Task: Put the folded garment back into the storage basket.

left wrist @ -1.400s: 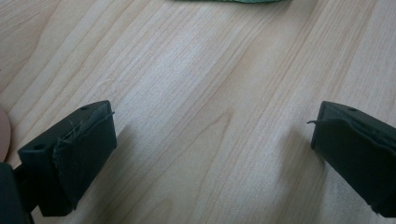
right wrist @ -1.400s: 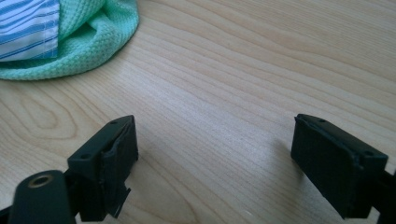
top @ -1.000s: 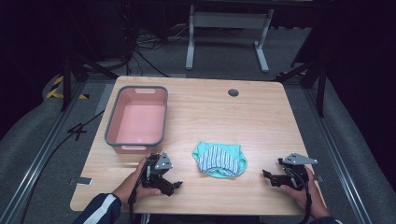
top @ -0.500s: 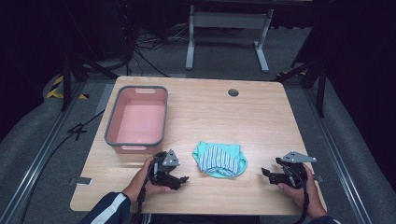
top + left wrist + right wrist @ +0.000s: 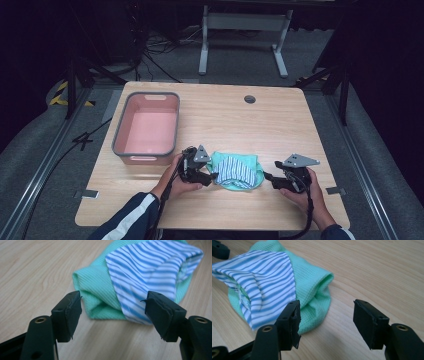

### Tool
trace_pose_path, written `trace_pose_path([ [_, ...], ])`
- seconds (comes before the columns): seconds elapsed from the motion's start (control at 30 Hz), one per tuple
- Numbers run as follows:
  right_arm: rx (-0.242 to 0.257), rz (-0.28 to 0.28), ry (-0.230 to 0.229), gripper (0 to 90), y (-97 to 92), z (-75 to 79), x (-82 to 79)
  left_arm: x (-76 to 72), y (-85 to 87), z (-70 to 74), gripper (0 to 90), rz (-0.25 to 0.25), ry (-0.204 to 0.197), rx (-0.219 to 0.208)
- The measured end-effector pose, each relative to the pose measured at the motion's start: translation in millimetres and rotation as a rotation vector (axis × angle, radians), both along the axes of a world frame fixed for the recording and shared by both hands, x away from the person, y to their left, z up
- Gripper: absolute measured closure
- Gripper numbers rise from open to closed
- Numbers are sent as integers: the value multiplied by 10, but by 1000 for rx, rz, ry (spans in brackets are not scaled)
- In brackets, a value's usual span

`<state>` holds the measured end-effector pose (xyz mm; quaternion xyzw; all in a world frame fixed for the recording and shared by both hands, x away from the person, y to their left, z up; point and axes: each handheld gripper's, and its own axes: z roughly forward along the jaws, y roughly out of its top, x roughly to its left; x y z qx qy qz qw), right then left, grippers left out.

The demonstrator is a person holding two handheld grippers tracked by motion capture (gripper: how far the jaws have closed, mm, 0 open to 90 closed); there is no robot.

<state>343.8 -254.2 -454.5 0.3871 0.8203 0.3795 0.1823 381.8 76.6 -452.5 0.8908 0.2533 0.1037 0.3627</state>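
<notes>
Since both grippers are parked low in the frame with nothing in them, I'd say this job has barely kicked off. In the high view the left gripper (image 5: 207,176) sits just at the left edge of the cloth bundle (image 5: 237,171), and the right gripper (image 5: 270,180) is just off its right edge, not touching as far as I can tell. Both sets of fingers are spread wide apart: in the left gripper view they straddle the near corner of the bundle without pinching it, and the right gripper view has the same gap with bare wood between them.

The bundle itself is a green waffle-knit cloth (image 5: 95,290) with a blue-striped white cloth (image 5: 147,272) lying on top, sitting on the worktop (image 5: 225,120) in the lower middle of the high view.

Further up and to the left is the pink bin (image 5: 147,155), empty so far. My guess is the cloths end up there, so grabbing, lifting and dropping in are all left to do.
</notes>
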Motion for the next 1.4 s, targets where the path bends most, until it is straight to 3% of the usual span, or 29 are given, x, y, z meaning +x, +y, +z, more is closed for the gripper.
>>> trace_pose_path([
  [0.1,-15,11,6,413,78,-3,64,65,-20,11,305,21,-20,3],
  [0.27,-5,5,-4,499,179,-31,156,171,-74,-68,301,39,-7,24],
  [0.4,-26,11,11,518,273,-80,207,198,-102,-120,293,29,14,28],
  [0.5,-40,7,40,508,313,-134,237,197,-124,-152,312,-4,26,69],
  [0.6,-53,11,62,516,321,-193,243,198,-129,-191,309,0,44,52],
  [0.8,-36,-8,81,437,300,-225,276,217,-103,-228,293,12,80,18],
  [0.97,-25,32,83,519,326,-226,254,199,-93,-244,303,2,64,7],
  [1.03,-24,46,87,561,331,-220,250,188,-95,-232,342,-19,65,7],
  [1.07,-26,57,91,615,342,-213,242,181,-97,-229,409,-22,68,6],
  [1.1,-26,57,91,615,342,-213,242,178,-98,-225,409,-35,70,6],
  [1.27,-16,82,103,752,361,-206,226,160,-102,-210,601,-74,91,-4],
  [1.4,-13,86,104,804,361,-208,219,150,-113,-211,722,-92,117,-25],
])
